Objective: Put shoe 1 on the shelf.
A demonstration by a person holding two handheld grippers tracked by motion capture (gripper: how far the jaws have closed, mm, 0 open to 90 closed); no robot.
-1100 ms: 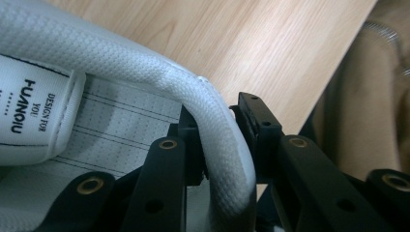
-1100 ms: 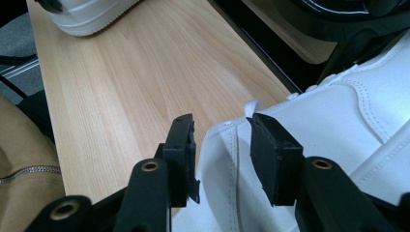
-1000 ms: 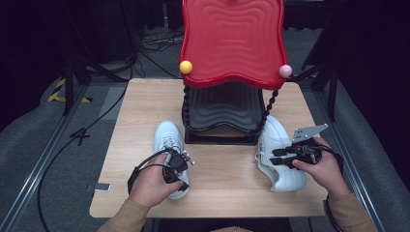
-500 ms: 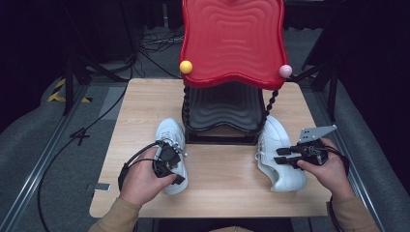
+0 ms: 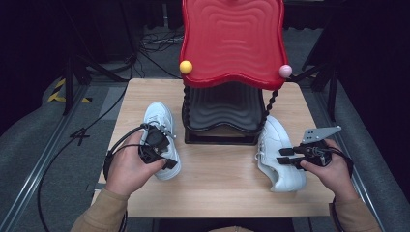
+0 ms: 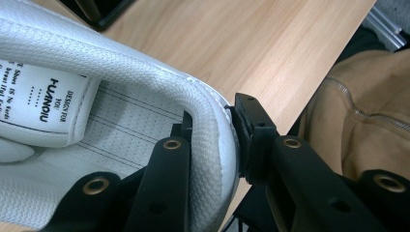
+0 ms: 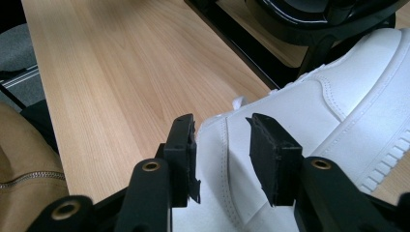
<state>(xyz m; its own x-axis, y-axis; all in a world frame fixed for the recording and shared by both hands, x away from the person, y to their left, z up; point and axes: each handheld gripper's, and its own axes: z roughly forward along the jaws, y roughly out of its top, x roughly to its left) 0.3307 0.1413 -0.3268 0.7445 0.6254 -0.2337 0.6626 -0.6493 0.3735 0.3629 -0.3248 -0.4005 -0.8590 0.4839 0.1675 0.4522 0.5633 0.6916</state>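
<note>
Rack: red wavy top tier over a black lower tier; black tier holds nothing visible; stands beyond both claws on the surface.
Left claw: closed on the heel collar of the left shoe, one jaw inside the shoe, one outside against the heel; padded rim pinched between them.
Left shoe: white, toe pointing away from the claw, beside the rack's left post.
Right claw: jaws parted, straddling the heel of the right shoe, not yet pinching.
Right shoe: white, just right of the rack base, heel between the jaws.
</note>
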